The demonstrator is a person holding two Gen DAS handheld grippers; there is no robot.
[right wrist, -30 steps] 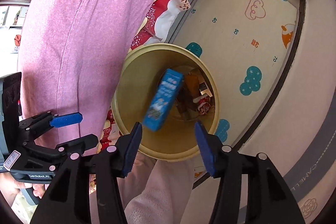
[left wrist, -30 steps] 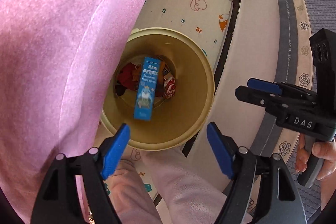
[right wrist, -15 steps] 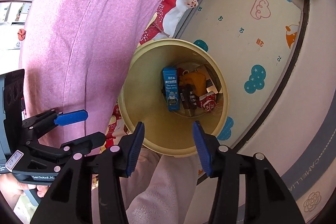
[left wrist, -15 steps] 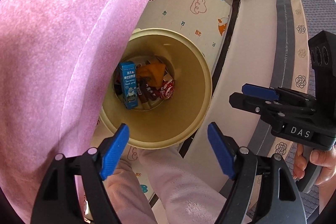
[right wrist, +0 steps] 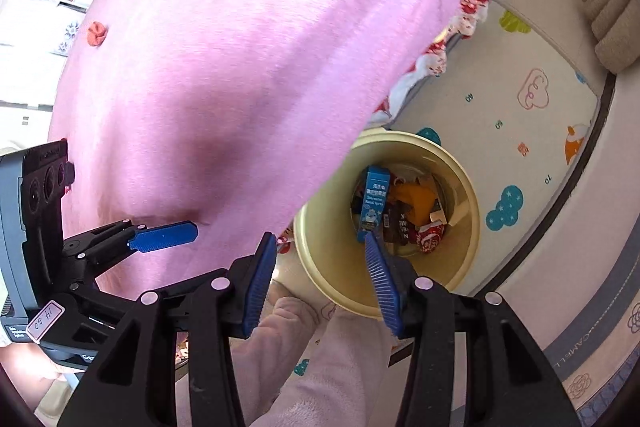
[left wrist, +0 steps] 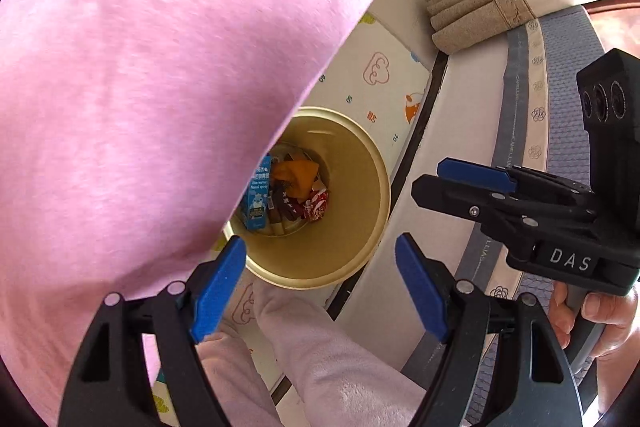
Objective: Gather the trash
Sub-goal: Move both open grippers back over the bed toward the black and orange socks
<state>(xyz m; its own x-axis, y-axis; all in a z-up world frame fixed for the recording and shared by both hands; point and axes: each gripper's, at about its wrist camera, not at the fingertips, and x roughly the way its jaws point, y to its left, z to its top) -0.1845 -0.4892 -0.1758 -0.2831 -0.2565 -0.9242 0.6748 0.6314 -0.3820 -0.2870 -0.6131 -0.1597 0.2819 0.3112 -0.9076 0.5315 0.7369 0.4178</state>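
Left wrist view: a pink garment (left wrist: 152, 75) hides part of the yellow bin (left wrist: 360, 211) standing on a play mat (left wrist: 384, 75). A blue "Nasal spray" box (left wrist: 256, 199) lies inside among wrappers. The left gripper (left wrist: 320, 287) is spread and empty; the right gripper (left wrist: 472, 183) reads "DAS".

Right wrist view: the right gripper (right wrist: 320, 279) stands parted, nothing between its pads, above the bin (right wrist: 468, 243); the rug border (right wrist: 580, 343) reads "CAMELL".

A cartoon-printed play mat (right wrist: 520, 115) covers the floor; beige curtain folds (left wrist: 476, 19) hang at one o'clock, a flower-patterned grey rug (left wrist: 560, 75) at three.
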